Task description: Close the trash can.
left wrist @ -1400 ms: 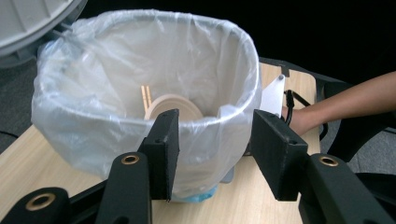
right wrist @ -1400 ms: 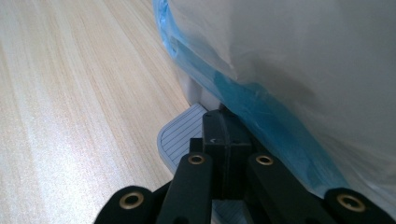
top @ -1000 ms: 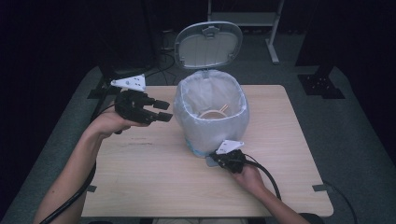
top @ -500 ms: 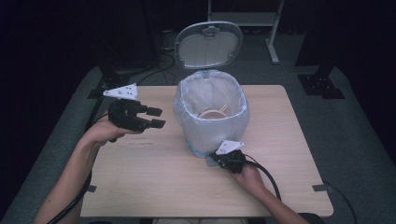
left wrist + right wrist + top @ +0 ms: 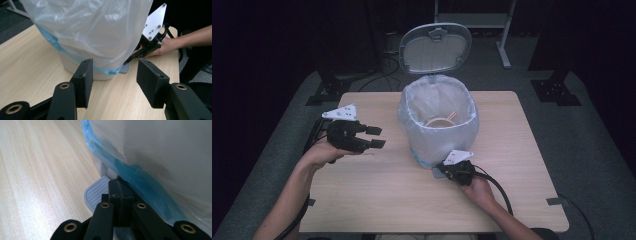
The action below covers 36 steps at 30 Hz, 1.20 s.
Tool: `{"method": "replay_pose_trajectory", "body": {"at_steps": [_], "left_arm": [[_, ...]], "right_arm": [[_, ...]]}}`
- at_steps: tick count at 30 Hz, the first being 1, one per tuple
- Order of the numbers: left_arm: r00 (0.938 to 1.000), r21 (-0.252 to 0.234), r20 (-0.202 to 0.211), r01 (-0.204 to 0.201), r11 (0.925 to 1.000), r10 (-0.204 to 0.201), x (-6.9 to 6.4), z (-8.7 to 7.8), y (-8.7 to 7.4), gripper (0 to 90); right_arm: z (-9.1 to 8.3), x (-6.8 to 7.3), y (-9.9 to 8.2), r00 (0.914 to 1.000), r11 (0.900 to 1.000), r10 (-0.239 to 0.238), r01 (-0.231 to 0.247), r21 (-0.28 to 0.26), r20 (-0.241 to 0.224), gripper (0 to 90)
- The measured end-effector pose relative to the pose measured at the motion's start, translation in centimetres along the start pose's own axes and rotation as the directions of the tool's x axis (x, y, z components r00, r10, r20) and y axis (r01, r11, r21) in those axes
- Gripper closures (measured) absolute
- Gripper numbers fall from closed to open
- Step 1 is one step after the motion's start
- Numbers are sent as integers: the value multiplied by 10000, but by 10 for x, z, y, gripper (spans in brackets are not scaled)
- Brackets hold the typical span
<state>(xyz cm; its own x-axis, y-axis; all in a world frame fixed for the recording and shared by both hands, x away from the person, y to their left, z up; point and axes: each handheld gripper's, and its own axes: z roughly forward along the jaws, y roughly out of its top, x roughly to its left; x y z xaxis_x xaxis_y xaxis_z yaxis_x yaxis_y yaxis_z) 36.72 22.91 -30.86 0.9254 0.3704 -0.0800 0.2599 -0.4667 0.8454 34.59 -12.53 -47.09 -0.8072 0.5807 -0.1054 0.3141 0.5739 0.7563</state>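
Step in hand, as I judge it: holding the bin open for loading. Your right tool [image 5: 441, 171] has its jaws pressed together with nothing between them, and its tip sits on the grey ribbed pedal [image 5: 96, 192] at the foot of the bin [image 5: 437, 145]. The lid [image 5: 435, 47] stands upright behind the rim, so the pedal looks pushed down.

Your left tool [image 5: 376, 137] hangs just above the surface [image 5: 377, 200], left of the bin and apart from it. Its jaws are spread about halfway and hold nothing. In the left gripper view the same tool [image 5: 113, 82] looks past the bin's side toward your right hand [image 5: 165, 47].

Where things are: the bin stands mid-surface, a bit toward the far edge. A clear bag [image 5: 95, 30] with a blue band low down lines it, folded over the rim and draped down the outside.

Contents: a tan round thing [image 5: 439, 121] lies at the bottom, maybe a bowl or cup, hard to tell. Thin pale sticks [image 5: 452, 116] lean beside it, touching or just above it. I make out nothing else inside.

Next move, my guess: no loose item lies on the surface, so loading looks done. Lift the right tool off the pedal slowly so the lid drops shut without a slam. Keep the left tool away from the rim and the bag as it falls. If more is to go in, hold the pedal down and spread the left tool wider first.
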Motion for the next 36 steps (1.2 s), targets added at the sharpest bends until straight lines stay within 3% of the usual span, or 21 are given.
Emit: {"method": "replay_pose_trajectory", "body": {"at_steps": [1,2,4,8,14,18,25,36], "left_arm": [[10000,-34,-8,79,10000,-79,0,0,-3,462],[9999,-29,-39,112,9999,-112,0,0,-6,457],[9999,-21,-46,149,9999,-149,0,-1,-12,446],[9993,-69,-52,380,9993,-380,1,-2,-24,436],[9992,-83,-175,351,9993,-353,-2,-1,-35,411],[9989,-241,-317,326,9992,-333,-4,-1,-39,401],[9983,-384,-538,182,9991,-203,-6,2,-50,373],[9961,-658,-872,100,9978,-157,-11,1,-63,330]], "right_arm": [[-2,0,1,9999,9999,116,-116,85,72,820],[-4,2,0,10000,9998,-12,10,185,87,817],[-19,10,-6,9986,9986,-491,495,-181,209,817],[-49,9,-22,9995,9987,-314,311,-392,-76,763],[-82,-11,-46,9978,9970,577,-592,-494,-315,712],[-98,-25,-53,9905,9886,1304,-1333,-695,-444,681],[-108,-43,-61,9814,9789,1886,-1908,-734,-357,634],[-124,-64,-76,9747,9710,2236,-2232,-861,-57,592]]}}
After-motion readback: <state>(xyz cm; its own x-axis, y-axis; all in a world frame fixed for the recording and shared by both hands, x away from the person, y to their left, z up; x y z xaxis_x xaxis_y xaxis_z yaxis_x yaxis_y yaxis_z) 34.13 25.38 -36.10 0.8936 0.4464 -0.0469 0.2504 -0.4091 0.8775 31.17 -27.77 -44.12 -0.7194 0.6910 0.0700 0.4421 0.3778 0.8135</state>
